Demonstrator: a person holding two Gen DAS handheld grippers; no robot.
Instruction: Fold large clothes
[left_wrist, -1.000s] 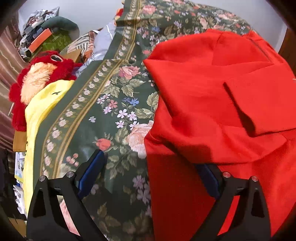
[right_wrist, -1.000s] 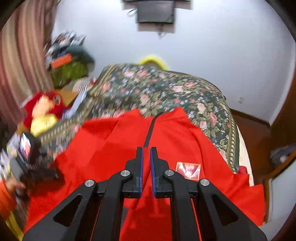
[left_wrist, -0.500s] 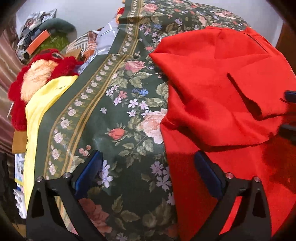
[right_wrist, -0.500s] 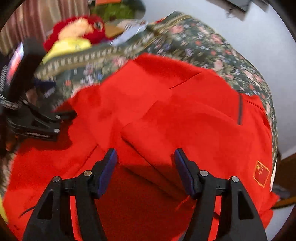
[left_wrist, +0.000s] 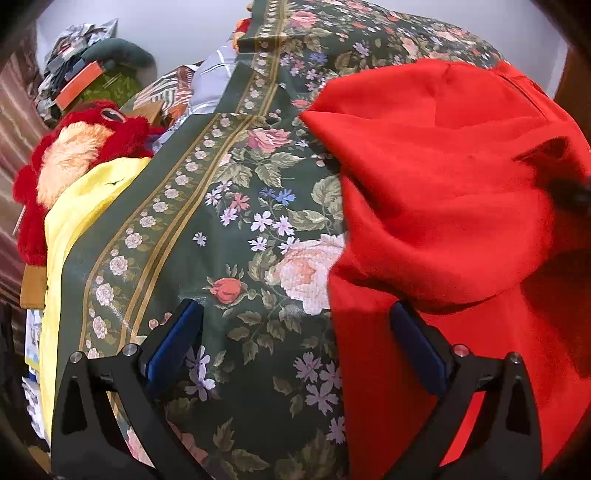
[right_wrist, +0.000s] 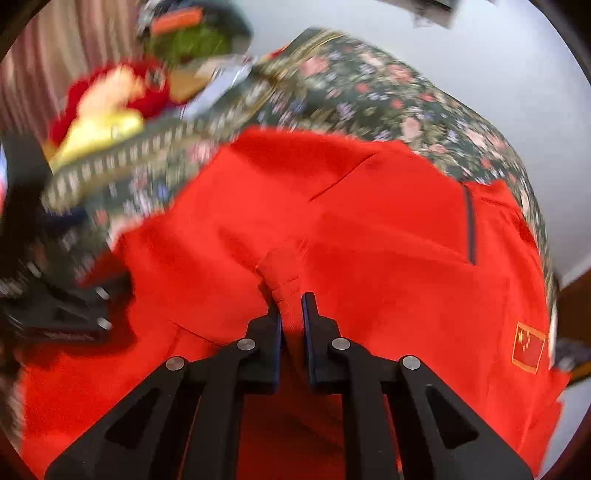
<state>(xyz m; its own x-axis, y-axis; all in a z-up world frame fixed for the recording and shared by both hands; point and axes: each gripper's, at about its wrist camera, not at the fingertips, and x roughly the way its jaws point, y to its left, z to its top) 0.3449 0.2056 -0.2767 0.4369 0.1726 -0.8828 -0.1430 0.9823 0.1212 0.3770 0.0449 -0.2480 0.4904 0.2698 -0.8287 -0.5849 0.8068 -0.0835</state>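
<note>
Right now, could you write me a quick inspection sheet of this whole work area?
Surface: bed under a green floral bedspread.
Job's things: red garment, rumpled, with a small flag patch.
Clutter: red plush toy on a yellow cloth, and piled bags at the far left.
Claws: left claw wide open over the garment's edge, gripping nothing; right claw shut on a fold of the red garment.
Cables: nothing seen.
Surroundings: pale wall, striped curtain at left.
</note>
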